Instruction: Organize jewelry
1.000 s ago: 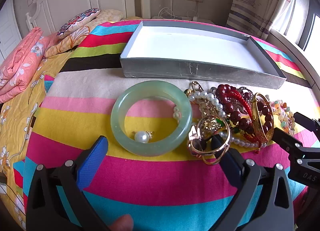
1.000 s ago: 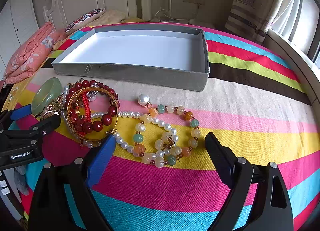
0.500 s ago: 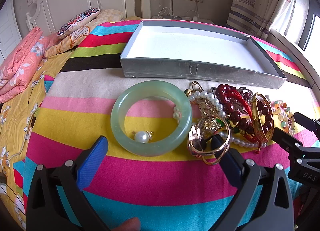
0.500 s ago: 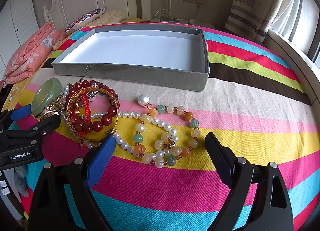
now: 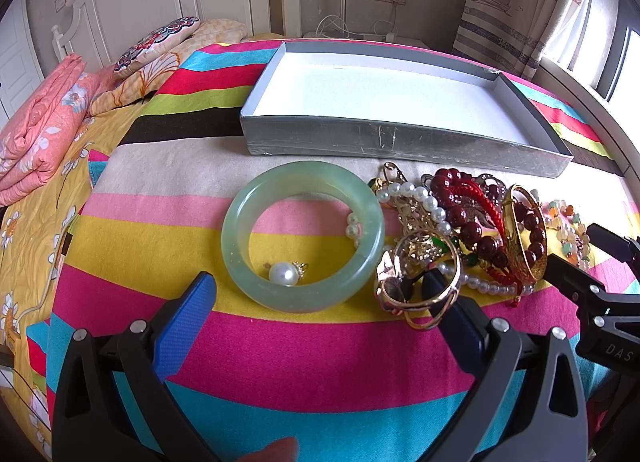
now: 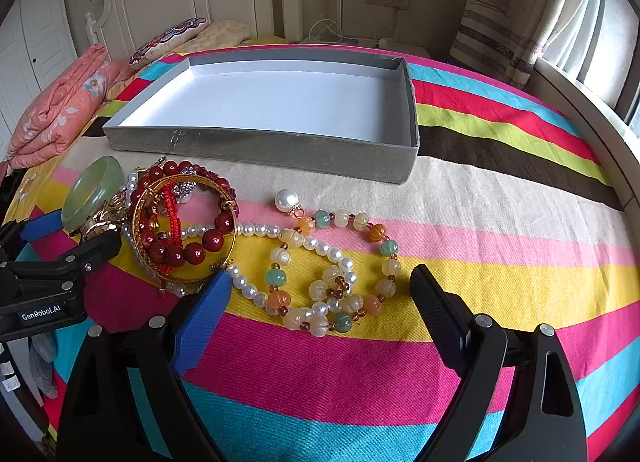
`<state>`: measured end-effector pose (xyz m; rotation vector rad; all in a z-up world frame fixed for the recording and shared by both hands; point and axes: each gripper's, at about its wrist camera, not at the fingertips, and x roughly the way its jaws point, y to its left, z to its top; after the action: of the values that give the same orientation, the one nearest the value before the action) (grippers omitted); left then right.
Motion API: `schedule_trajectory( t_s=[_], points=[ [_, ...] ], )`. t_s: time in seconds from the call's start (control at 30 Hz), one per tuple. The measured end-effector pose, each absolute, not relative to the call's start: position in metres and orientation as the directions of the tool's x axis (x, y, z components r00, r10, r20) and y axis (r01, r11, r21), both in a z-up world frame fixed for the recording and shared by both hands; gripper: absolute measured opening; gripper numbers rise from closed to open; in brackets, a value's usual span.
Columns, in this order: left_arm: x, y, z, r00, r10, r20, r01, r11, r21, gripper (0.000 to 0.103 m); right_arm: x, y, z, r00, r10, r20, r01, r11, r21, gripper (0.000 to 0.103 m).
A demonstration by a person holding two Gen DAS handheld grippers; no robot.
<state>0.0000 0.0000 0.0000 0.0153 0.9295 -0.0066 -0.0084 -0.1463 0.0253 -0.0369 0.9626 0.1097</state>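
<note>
Blue padding lines one finger of each of our tongs, and both pairs hang spread wide over the striped bedcover (image 6: 500, 189), gripping nothing. Our left gripper (image 5: 320, 294) straddles the near edge of the jade bangle (image 5: 302, 236), with its dark finger reaching just beside the gold ring (image 5: 418, 294); we judge it is lined up for the bangle, the biggest and easiest piece to take first. Our right gripper (image 6: 320, 282) frames the coloured bead bracelet (image 6: 340, 262), which lies coiled with a pearl strand (image 6: 256, 229) threaded across it, so a pinch there may drag the pearls along.

Between the two tools sits the tangle: a red bead bracelet (image 6: 180, 229) wound with red cord inside a gold bangle (image 6: 184, 234), touching the jade bangle on one side and the pearl strand on the other. A loose pearl pendant (image 5: 284, 274) lies inside the jade ring, and a second large pearl (image 6: 287, 199) rests near the box.

Beyond everything stands the grey box (image 6: 280, 149), white-lined and holding nothing, set just behind the heap so each piece needs only a short carry. All the jewelry lies on the cover; sorting has not begun. Pillows (image 5: 160, 41) sit well apart at the headboard.
</note>
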Motion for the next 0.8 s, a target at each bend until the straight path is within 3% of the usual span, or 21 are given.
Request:
schedule_trajectory(
  t_s=[0.8],
  points=[
    [-0.0001, 0.0000, 0.0000, 0.598, 0.001, -0.801, 0.013, 1.000, 0.010, 0.101, -0.0069, -0.1460, 0.0241, 0.566, 0.078, -0.821, -0.116, 0.993, 0.015, 0.087]
  ],
)
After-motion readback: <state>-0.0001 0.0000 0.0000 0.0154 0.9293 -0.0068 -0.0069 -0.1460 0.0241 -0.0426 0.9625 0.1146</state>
